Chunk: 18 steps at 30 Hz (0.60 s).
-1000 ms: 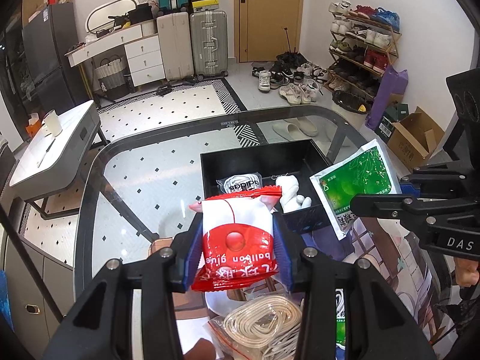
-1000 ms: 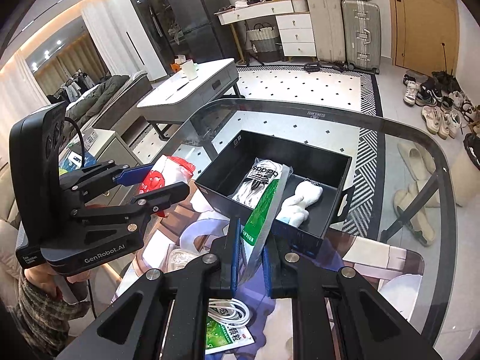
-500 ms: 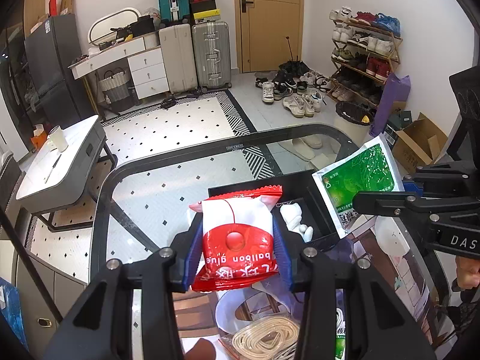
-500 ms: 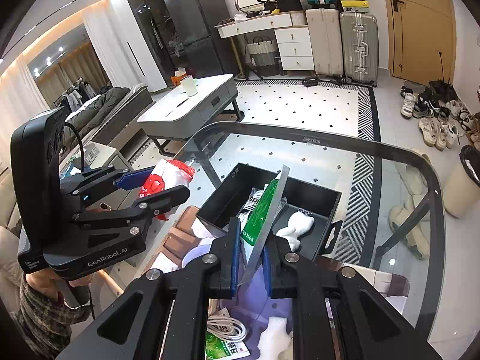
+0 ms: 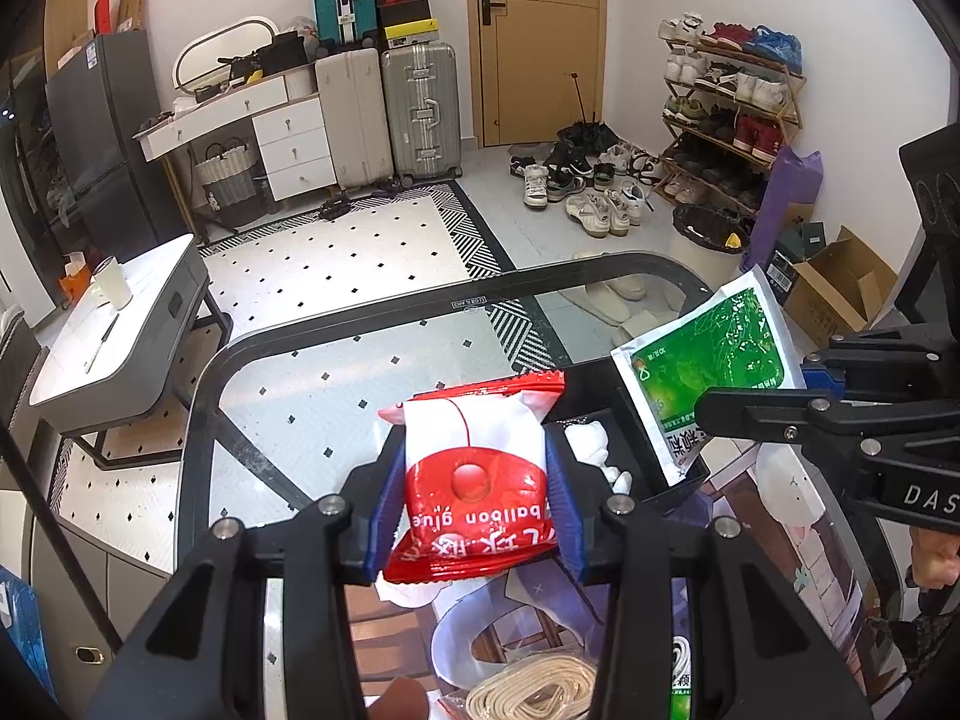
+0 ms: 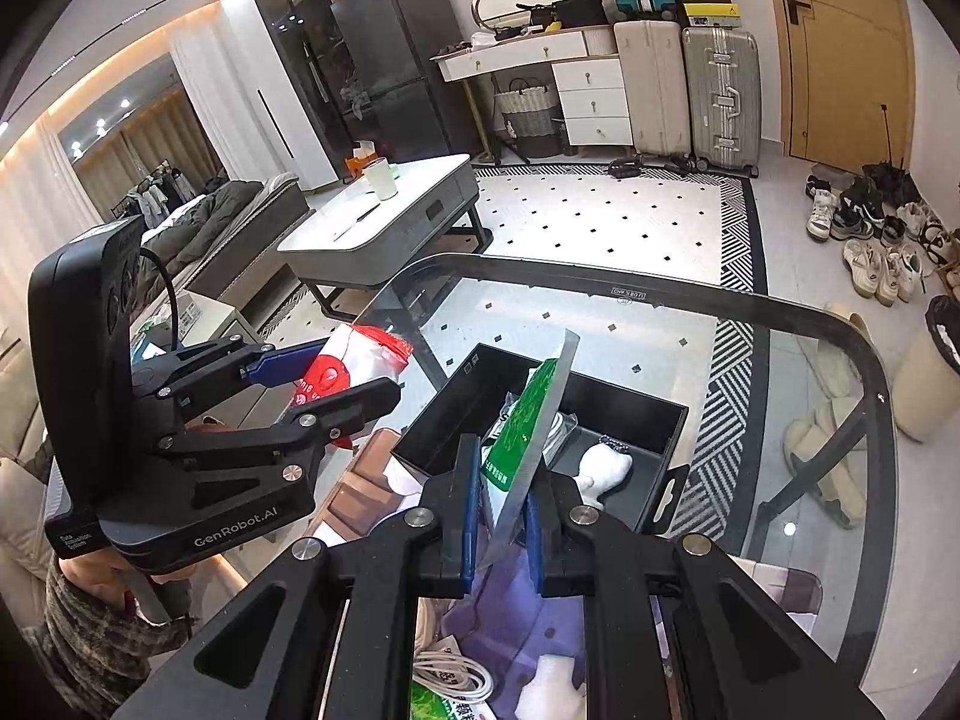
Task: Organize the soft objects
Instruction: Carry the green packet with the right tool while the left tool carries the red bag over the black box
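Both claws are clamped on packets and have risen over the last second, so the black box now sits lower and smaller in each wrist view. Left gripper (image 5: 474, 516) squeezes a red and white balloon glue packet (image 5: 474, 474) between its blue pads, the packet bulging above them. Right gripper (image 6: 503, 516) pinches a flat green foil sachet (image 6: 531, 420) edge-on, upright and slightly tilted; in the left view the same green foil sachet (image 5: 702, 360) shows its printed face.

Judging from this, both packets are lifted clear and neither is yet stored; the carry toward the box seems only partly done.

Nearest the cameras, on a printed mat (image 6: 522, 612) at the near edge of the glass table (image 6: 660, 312), lie a coiled white cable in a bag (image 6: 450, 675), a bagged coil of cream cord (image 5: 534, 687) and another green sachet (image 6: 444, 705). Just beyond the mat sits the open black storage box (image 6: 624, 414), holding a white plush toy (image 6: 603, 462) and a bagged item mostly hidden behind the raised sachet.

Past the far rim of the table, white floor tiles with black diamonds spread out. A low white coffee table (image 6: 384, 210) stands to the left. Against the far wall are silver and beige suitcases (image 5: 420, 111), a white drawer unit (image 5: 294, 141) and a wooden door (image 5: 534, 42). Loose shoes lie by the door, with a shoe rack (image 5: 732, 114) on the right.
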Each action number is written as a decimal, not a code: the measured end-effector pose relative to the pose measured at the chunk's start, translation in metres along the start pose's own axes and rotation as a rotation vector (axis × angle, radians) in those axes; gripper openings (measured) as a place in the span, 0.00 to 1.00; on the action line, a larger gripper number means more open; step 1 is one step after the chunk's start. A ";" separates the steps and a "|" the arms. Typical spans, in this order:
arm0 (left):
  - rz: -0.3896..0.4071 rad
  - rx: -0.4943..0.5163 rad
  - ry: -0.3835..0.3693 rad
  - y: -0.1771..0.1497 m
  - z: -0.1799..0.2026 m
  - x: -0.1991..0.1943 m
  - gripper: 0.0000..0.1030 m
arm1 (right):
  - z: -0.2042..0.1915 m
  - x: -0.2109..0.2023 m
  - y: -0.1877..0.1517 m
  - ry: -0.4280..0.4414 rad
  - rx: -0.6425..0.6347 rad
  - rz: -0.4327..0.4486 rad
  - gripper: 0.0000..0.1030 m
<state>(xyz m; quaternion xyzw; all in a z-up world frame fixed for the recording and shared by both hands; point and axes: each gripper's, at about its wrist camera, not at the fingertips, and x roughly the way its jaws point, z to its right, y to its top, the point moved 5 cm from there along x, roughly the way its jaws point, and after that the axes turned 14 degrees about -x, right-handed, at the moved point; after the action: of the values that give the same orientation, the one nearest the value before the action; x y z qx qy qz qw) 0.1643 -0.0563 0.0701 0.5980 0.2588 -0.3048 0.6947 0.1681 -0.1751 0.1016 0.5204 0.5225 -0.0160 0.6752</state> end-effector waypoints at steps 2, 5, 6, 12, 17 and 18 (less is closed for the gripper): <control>0.001 -0.004 -0.002 0.002 -0.002 0.003 0.41 | 0.003 0.002 0.003 0.000 0.004 -0.001 0.12; 0.001 -0.006 -0.005 0.003 -0.003 0.005 0.41 | 0.005 0.004 0.006 -0.002 0.003 -0.003 0.12; 0.000 -0.006 -0.007 0.005 -0.003 0.007 0.41 | 0.005 0.004 0.007 -0.002 0.002 -0.002 0.12; -0.019 -0.005 -0.018 0.010 -0.003 0.021 0.41 | 0.007 0.009 0.012 -0.005 0.005 -0.010 0.12; -0.032 -0.020 -0.024 0.012 -0.005 0.032 0.41 | 0.012 0.019 0.012 -0.002 0.015 -0.026 0.12; -0.035 -0.021 -0.025 0.012 -0.005 0.034 0.41 | 0.013 0.020 0.012 0.000 0.018 -0.028 0.12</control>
<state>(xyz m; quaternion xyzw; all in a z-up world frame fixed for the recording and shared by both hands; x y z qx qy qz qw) 0.1963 -0.0536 0.0531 0.5821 0.2638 -0.3214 0.6987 0.1930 -0.1683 0.0942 0.5191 0.5295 -0.0302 0.6703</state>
